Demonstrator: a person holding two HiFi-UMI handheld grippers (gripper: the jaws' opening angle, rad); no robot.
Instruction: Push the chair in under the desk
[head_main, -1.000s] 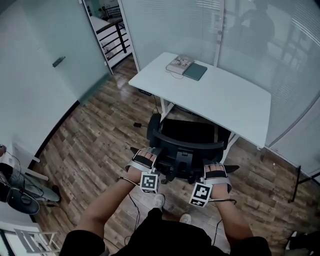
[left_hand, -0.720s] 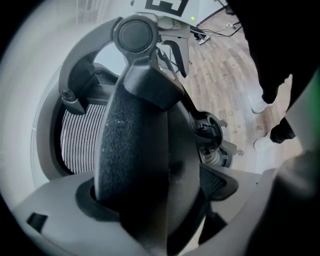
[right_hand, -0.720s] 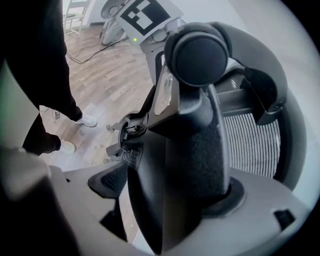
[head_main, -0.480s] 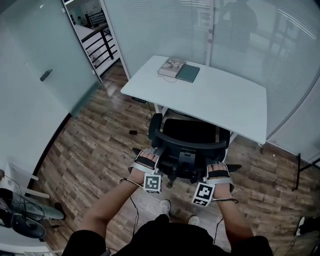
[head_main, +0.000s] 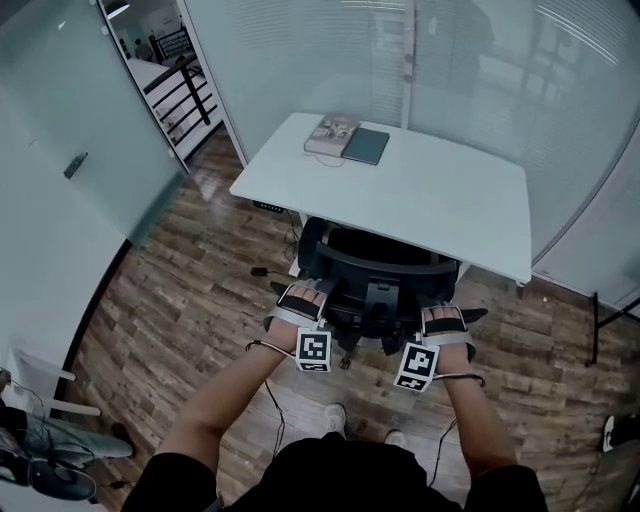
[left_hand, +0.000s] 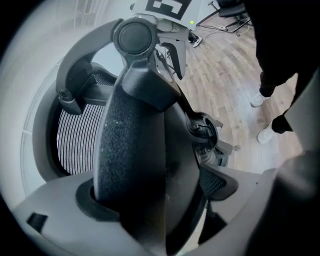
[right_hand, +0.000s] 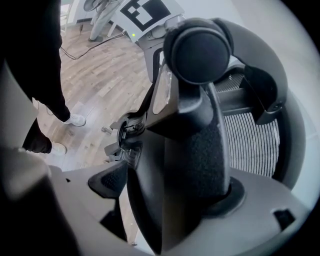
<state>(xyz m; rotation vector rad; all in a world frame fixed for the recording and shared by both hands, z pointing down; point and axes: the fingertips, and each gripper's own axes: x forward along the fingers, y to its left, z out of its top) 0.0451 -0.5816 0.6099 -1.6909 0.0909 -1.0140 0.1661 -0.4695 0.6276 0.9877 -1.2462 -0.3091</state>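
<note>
A glass door (head_main: 90, 200) stands at the left, above the wooden floor (head_main: 190, 290). The left hand-held gripper (head_main: 303, 297) is clamped on the back of the black chair (head_main: 385, 268), at its left end. Its jaws are wide apart, and the dark frame fills the gap between them. The chair faces the white counter (head_main: 440, 195). Its seat seems to sit partly under the near edge, though the back hides most of it. A book (head_main: 332, 132) and a dark notebook (head_main: 366, 146) lie side by side at the counter's far left corner. The right hand-held gripper (head_main: 443, 318) grips the right end of the back the same way, jaws wide.
</note>
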